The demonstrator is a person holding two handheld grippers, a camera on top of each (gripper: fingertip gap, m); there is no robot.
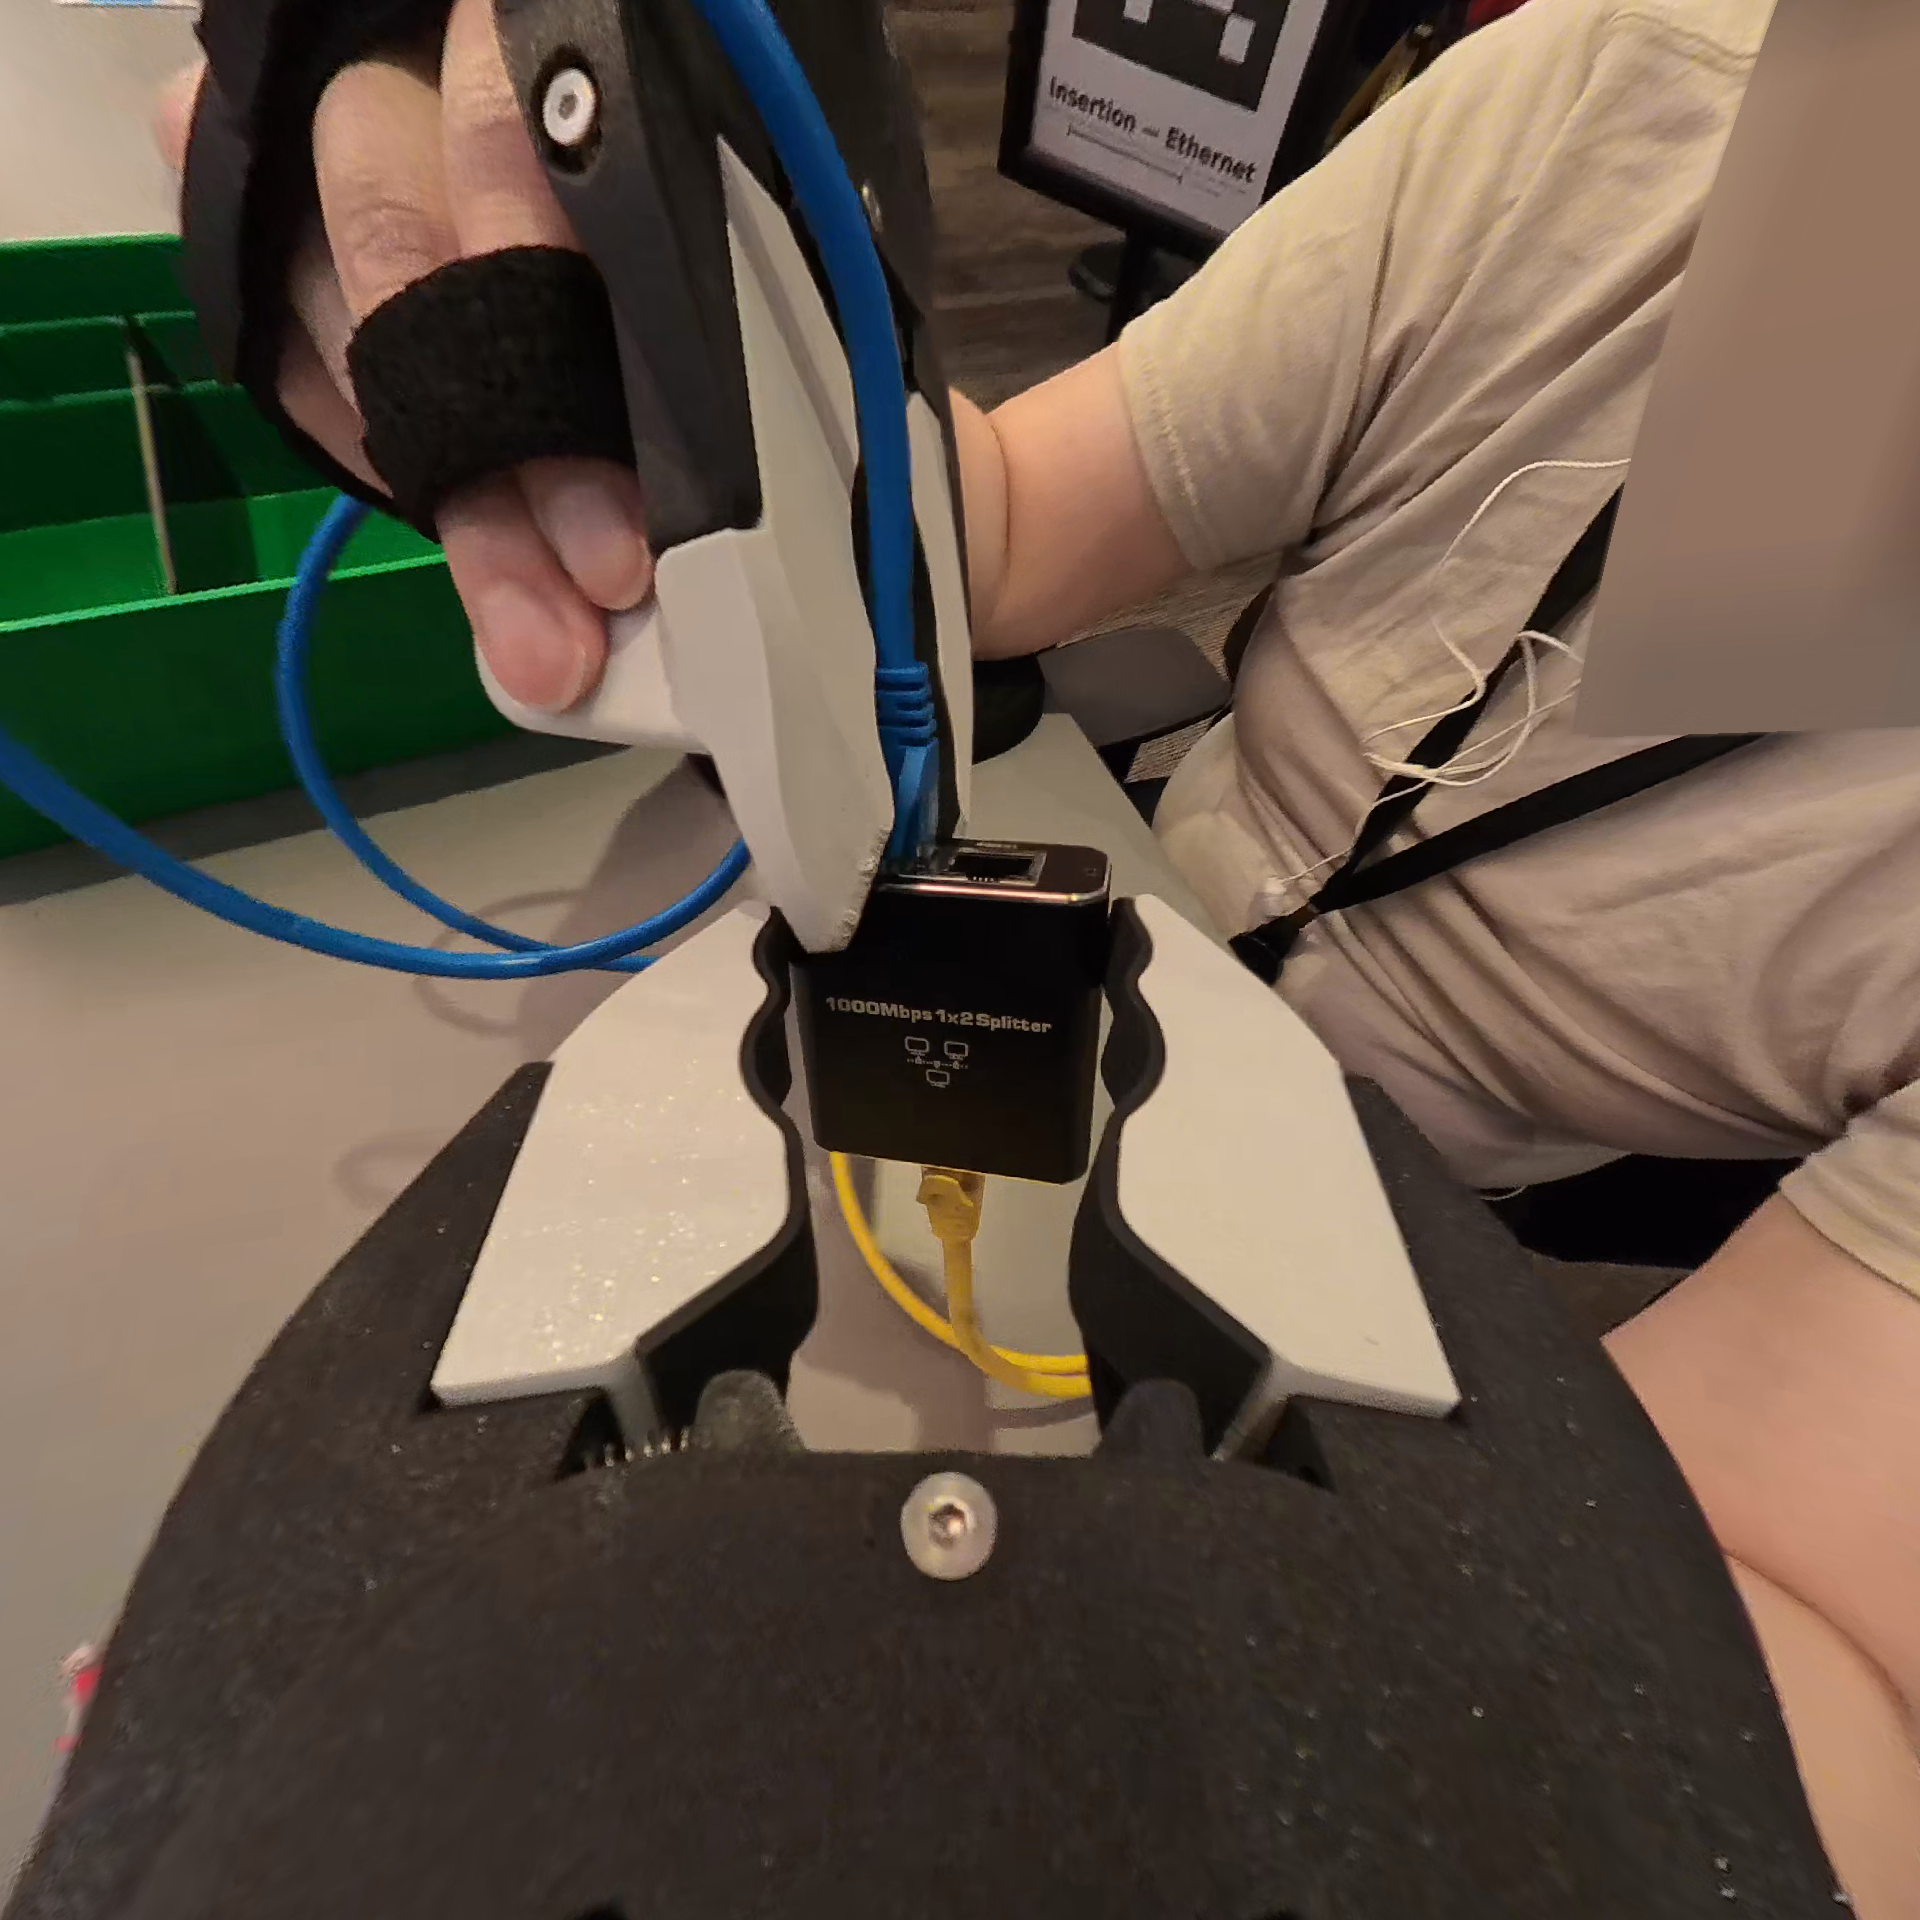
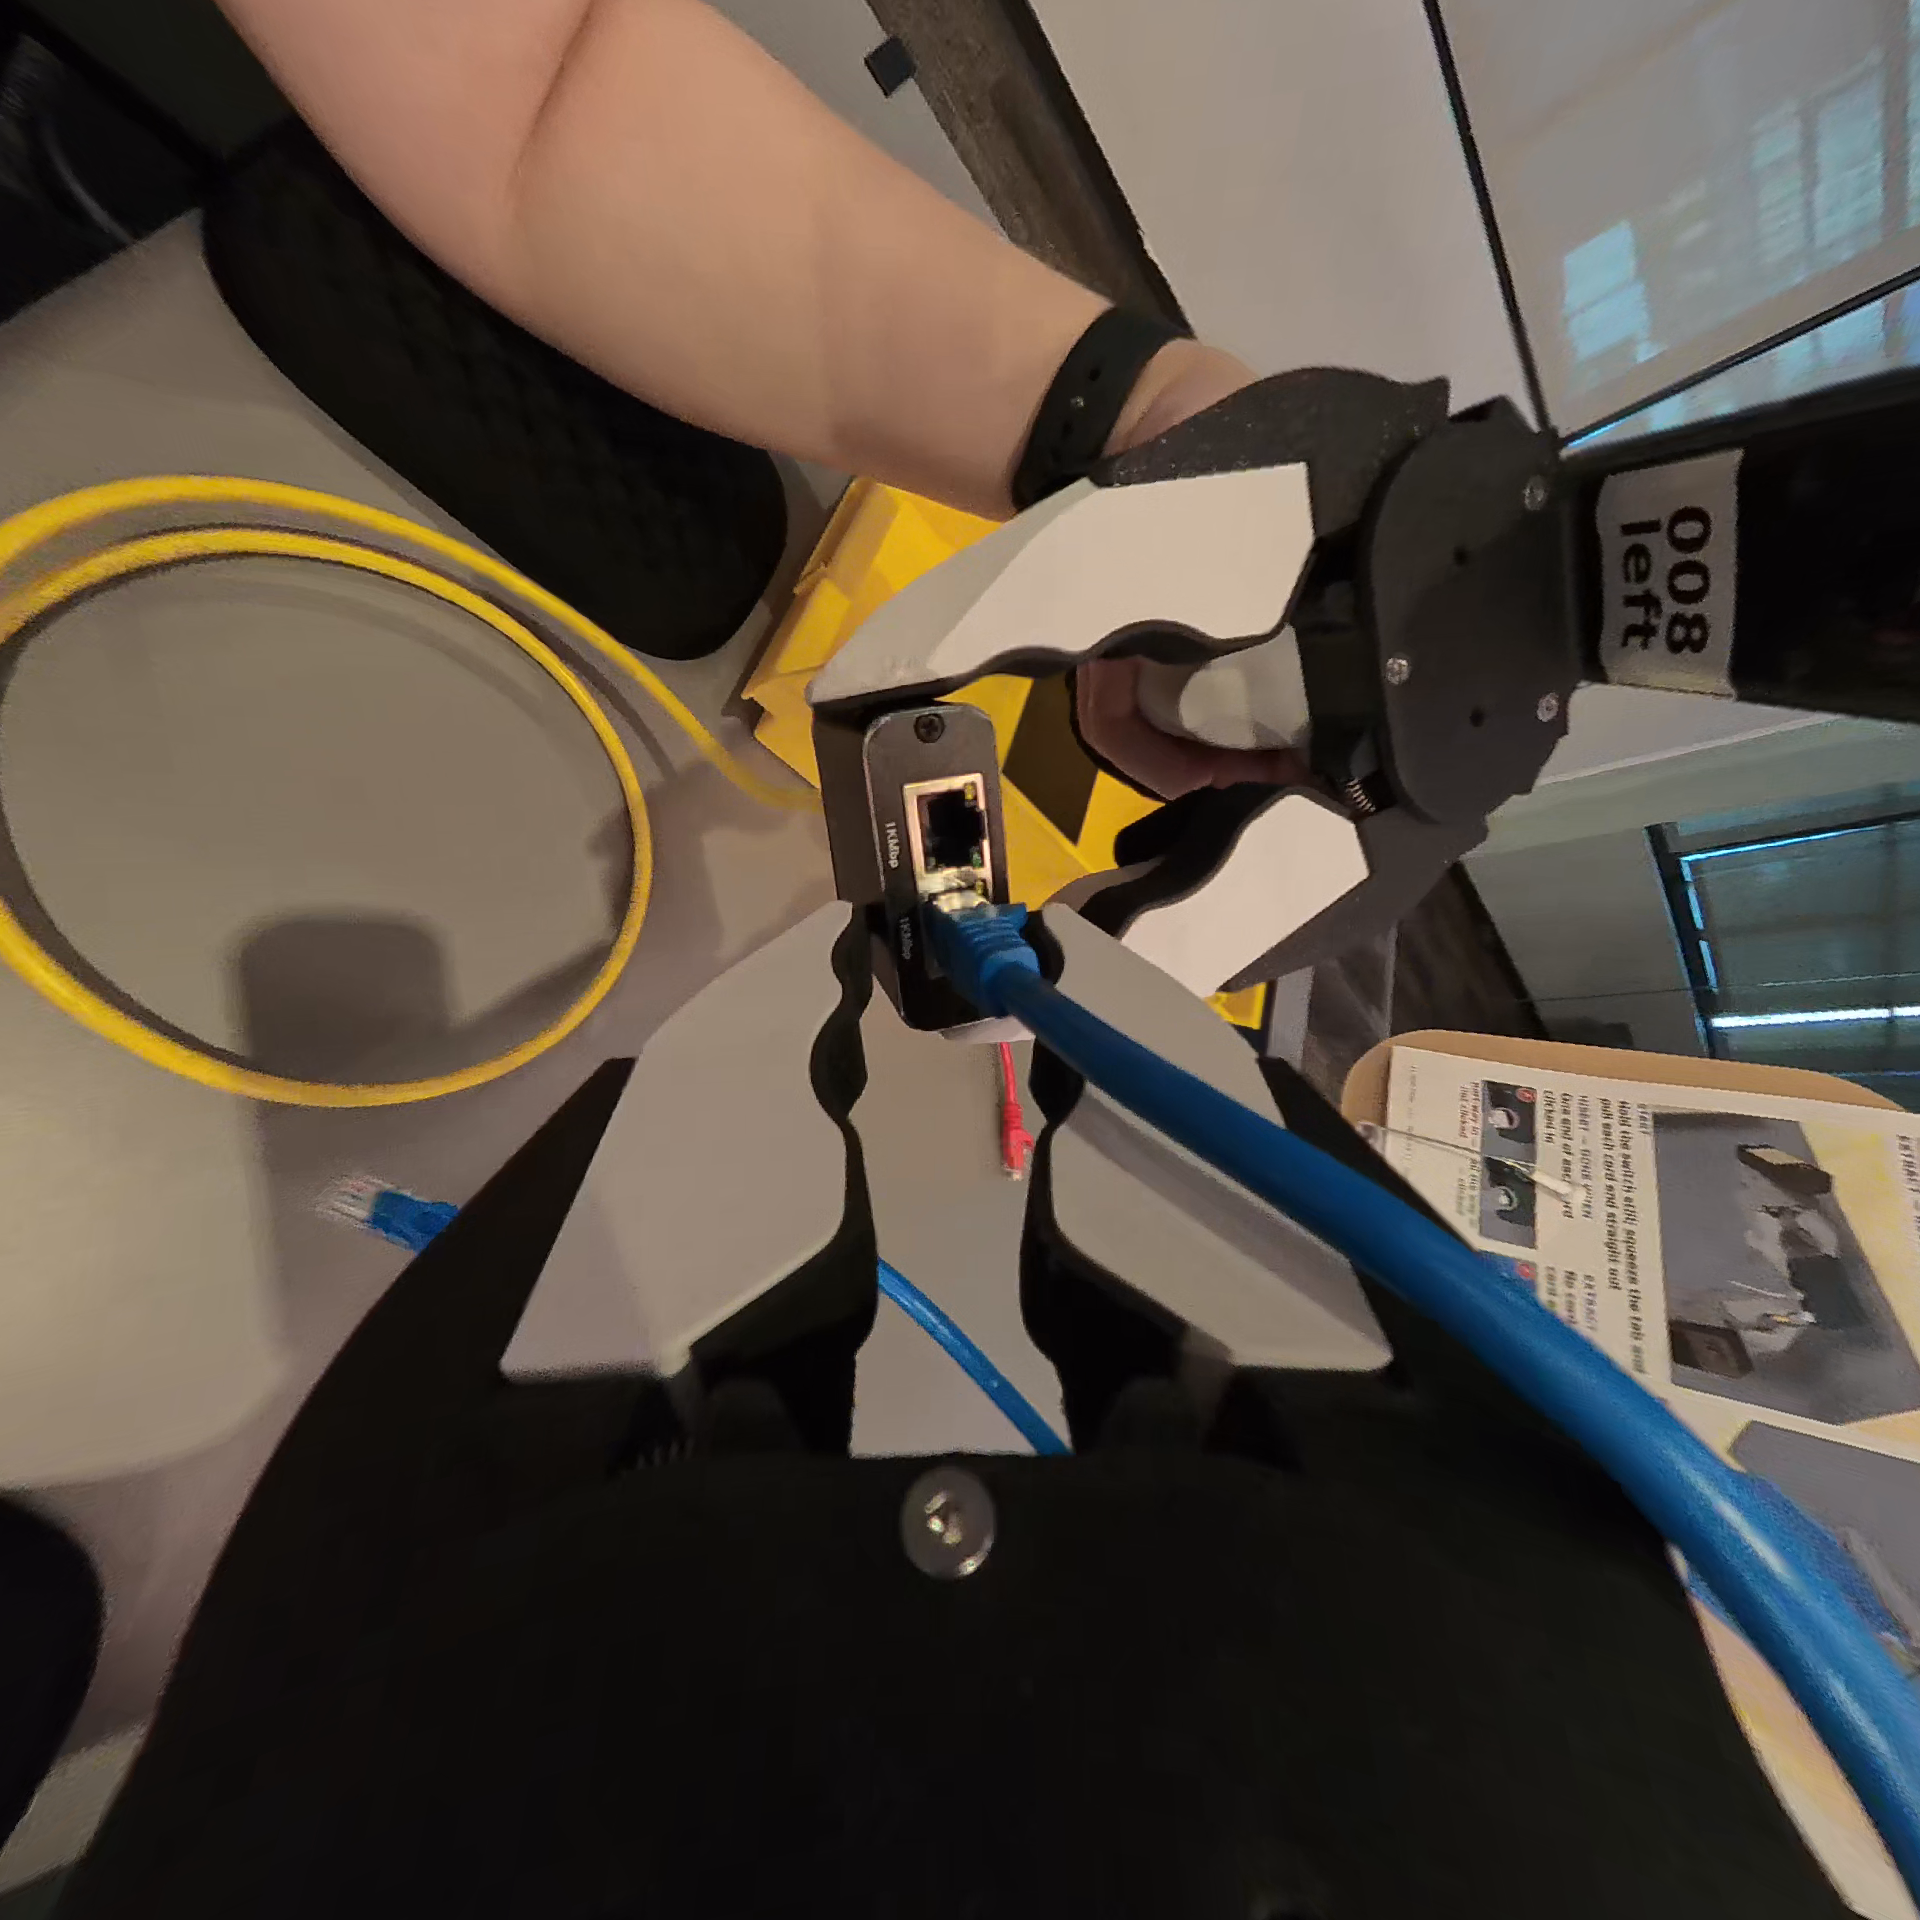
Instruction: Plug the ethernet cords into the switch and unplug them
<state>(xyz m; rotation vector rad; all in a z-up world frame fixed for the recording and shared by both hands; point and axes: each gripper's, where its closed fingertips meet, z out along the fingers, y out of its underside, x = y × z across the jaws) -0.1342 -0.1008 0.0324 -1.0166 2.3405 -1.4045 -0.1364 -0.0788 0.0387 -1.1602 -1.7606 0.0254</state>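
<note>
My left gripper (image 1: 951, 925) is shut on the black switch (image 1: 945, 1039), its pads on the two narrow sides, and holds it upright above the grey table (image 1: 208, 1091). A yellow cord (image 1: 951, 1236) is plugged into the switch's underside. My right gripper (image 2: 945, 935) comes down on the switch's top end (image 2: 894, 800). The blue cord's plug (image 2: 982, 930) stands between its fingers with its clear tip in one port. A gap shows between the left pad and the plug, so the pads do not clamp it. The neighbouring port (image 2: 948, 821) is empty. The right gripper also shows in the left wrist view (image 1: 899, 862).
A green bin (image 1: 156, 644) stands at the back left and a yellow bin (image 2: 862, 582) lies behind the switch. An instruction sheet on a board (image 2: 1621, 1195), a red plug (image 2: 1013, 1138) and the blue cord's other plug (image 2: 384, 1216) lie on the table. The person's body (image 1: 1455, 623) is close on the right. Only a small space, under 4 cm, lies between the two pairs of fingers.
</note>
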